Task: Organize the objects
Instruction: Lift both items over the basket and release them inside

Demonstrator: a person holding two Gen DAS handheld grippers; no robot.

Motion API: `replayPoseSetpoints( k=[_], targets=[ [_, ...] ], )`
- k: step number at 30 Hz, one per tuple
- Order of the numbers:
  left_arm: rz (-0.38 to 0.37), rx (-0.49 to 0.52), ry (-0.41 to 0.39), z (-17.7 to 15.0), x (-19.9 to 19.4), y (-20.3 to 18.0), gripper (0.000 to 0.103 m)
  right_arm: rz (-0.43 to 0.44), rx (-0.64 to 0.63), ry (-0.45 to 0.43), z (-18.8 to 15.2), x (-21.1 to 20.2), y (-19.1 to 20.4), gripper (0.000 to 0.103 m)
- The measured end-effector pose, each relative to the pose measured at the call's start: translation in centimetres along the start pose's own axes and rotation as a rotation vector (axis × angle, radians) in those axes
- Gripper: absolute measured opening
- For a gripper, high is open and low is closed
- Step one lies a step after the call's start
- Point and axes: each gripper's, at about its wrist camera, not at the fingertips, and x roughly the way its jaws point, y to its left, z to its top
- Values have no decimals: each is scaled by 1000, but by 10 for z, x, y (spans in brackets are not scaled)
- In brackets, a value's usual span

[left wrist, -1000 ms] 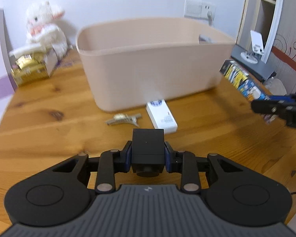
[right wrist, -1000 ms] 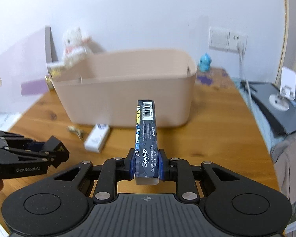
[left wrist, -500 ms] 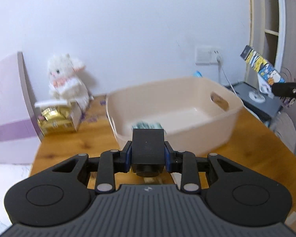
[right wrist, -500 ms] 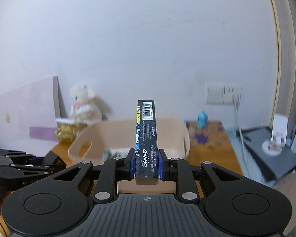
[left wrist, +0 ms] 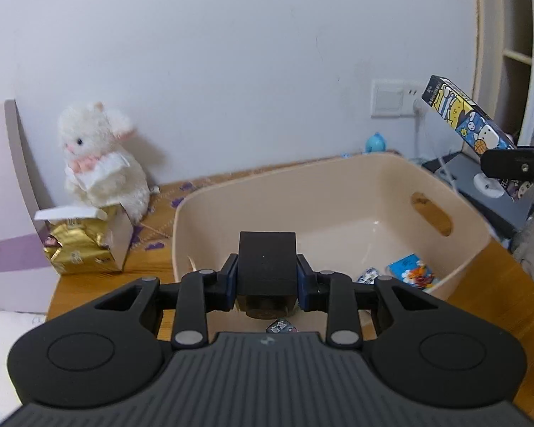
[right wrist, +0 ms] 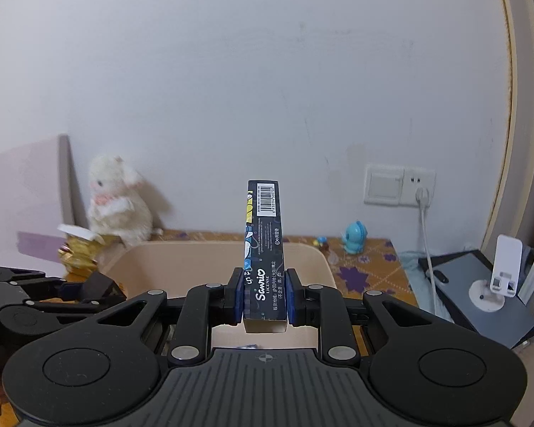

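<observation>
My left gripper is shut on a small black box and holds it above the near edge of the beige bin. My right gripper is shut on a long dark cartoon-printed box, held upright above the bin. That box also shows in the left wrist view, high at the right over the bin's far side. Inside the bin lie a blue packet and small wrapped items.
A white plush bunny and a gold packet in an open carton stand left of the bin. A blue figurine stands by the wall. A socket with a plugged cable, a grey tray and a white stand are at the right.
Both grippers have risen from table level to above the bin, still holding their boxes. The left view now looks down into the bin; the white box and clip on the table are out of view.
</observation>
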Motion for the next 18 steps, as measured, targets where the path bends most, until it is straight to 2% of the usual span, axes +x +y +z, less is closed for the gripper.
replayPoseSetpoints(
  k=[10, 13, 16, 17, 18],
  targets=[
    [70, -9, 134, -9, 56, -1, 34, -70, -12, 167, -22, 73, -3, 21],
    [120, 41, 143, -13, 63, -5, 34, -79, -21, 220, -29, 87, -2, 21],
    [118, 62, 141, -14, 62, -5, 34, -94, -28, 256, -37, 97, -1, 22],
    [109, 58, 135, -14, 60, -5, 35, -92, -22, 257, -40, 97, -1, 24],
    [106, 58, 129, -14, 57, -4, 41, -90, -12, 250, -42, 96, -1, 32]
  ],
)
